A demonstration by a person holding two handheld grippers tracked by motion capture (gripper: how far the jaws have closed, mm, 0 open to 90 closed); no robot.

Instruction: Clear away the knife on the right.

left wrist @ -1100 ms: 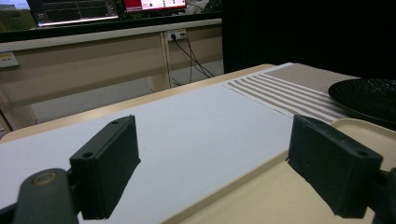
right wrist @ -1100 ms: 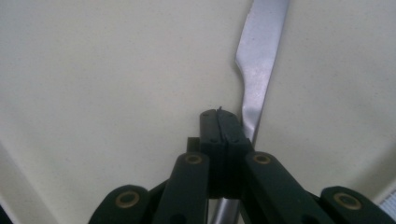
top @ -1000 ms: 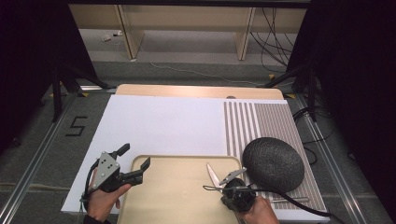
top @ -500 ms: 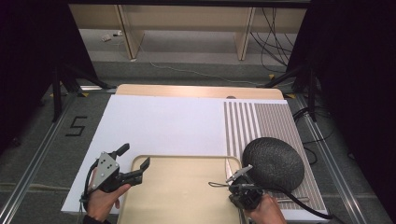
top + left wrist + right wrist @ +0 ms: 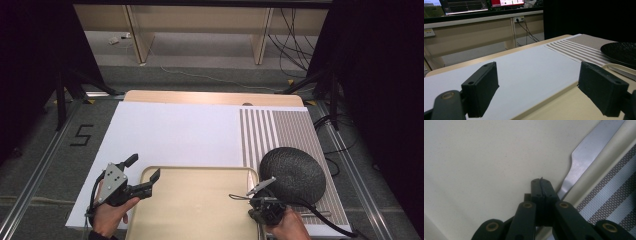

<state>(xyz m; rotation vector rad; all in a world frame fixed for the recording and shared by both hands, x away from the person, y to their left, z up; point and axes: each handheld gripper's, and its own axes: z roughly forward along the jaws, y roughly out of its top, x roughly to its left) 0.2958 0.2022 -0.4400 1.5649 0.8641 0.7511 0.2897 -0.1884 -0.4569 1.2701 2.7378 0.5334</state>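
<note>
Flat steel knife (image 5: pixel 584 157) gripped at the beige tray's (image 5: pixel 200 200) right rim.
It is clamped by the closed right tool (image 5: pixel 541 181); the left tool (image 5: pixel 142 172) is held open at the tray's left corner, the black textured plate (image 5: pixel 292 172) just right.

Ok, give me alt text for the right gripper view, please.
The right tool, jaws pressed together, points down at a cream tray. A flat metal knife blade lies along the tray's raised edge just beside it, with a striped mat beyond the edge.
</note>
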